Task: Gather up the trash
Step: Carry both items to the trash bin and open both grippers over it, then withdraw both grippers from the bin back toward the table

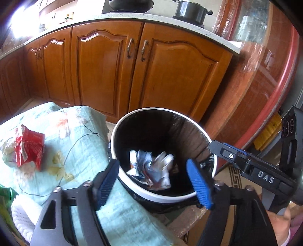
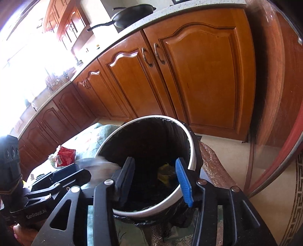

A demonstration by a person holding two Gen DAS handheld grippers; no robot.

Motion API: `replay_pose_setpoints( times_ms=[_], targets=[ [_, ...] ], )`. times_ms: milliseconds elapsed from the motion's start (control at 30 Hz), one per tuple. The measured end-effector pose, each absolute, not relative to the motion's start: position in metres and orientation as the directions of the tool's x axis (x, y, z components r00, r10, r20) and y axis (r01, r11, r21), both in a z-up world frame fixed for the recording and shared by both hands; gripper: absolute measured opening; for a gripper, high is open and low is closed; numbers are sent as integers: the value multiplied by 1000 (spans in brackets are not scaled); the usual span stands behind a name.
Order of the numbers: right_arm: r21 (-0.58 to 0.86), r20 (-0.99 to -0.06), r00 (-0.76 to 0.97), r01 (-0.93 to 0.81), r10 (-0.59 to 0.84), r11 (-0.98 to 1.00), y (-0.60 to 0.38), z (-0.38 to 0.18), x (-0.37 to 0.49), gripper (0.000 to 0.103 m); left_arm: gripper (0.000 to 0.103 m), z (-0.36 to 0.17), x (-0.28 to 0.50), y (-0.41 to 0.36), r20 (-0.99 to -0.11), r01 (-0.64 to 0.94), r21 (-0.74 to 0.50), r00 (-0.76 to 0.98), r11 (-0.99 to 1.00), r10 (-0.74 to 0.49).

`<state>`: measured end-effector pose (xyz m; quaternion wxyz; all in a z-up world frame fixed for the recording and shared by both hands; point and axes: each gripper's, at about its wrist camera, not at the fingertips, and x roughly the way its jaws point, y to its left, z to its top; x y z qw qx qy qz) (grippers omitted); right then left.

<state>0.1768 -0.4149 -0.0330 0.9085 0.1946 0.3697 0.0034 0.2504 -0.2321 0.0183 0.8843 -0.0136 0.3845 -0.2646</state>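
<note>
A white-rimmed bin (image 1: 151,196) with a black liner stands beside a table covered by a pale green floral cloth (image 1: 79,151). Crumpled silver-white wrappers (image 1: 151,168) lie blurred inside the bin. My left gripper (image 1: 153,181) is open and empty over the bin's near rim. My right gripper (image 2: 155,181) is open and empty over the bin (image 2: 191,143); yellow trash (image 2: 164,174) lies inside. It also shows in the left wrist view (image 1: 229,153). A red crumpled packet (image 1: 28,147) lies on the cloth; it also shows in the right wrist view (image 2: 64,153).
Wooden kitchen cabinets (image 1: 132,72) stand behind the bin under a counter with a pot (image 1: 191,10) and a pan (image 2: 132,14). A white towel (image 1: 24,217) and green packaging (image 1: 5,193) lie at the cloth's near left. A red-edged round table (image 1: 274,98) is at right.
</note>
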Motion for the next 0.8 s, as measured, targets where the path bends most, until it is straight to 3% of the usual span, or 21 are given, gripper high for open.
replay_pose_setpoints(
  times_ms=[300,467,800],
  targets=[
    [368,-631,764,139,138,919,-402,-15,146,55,76,20,220,-201,-641,448,-240,593,861,-488],
    [396,-619,765,106,180,912,-382,-16,127,66,76,16,185,-161,-630,407,-273,609,872,-482],
    [464,-624,716,20,311,886,-320,-30,108,68,76,15,96,-78,-632,339,-241,656,909,-412]
  ],
)
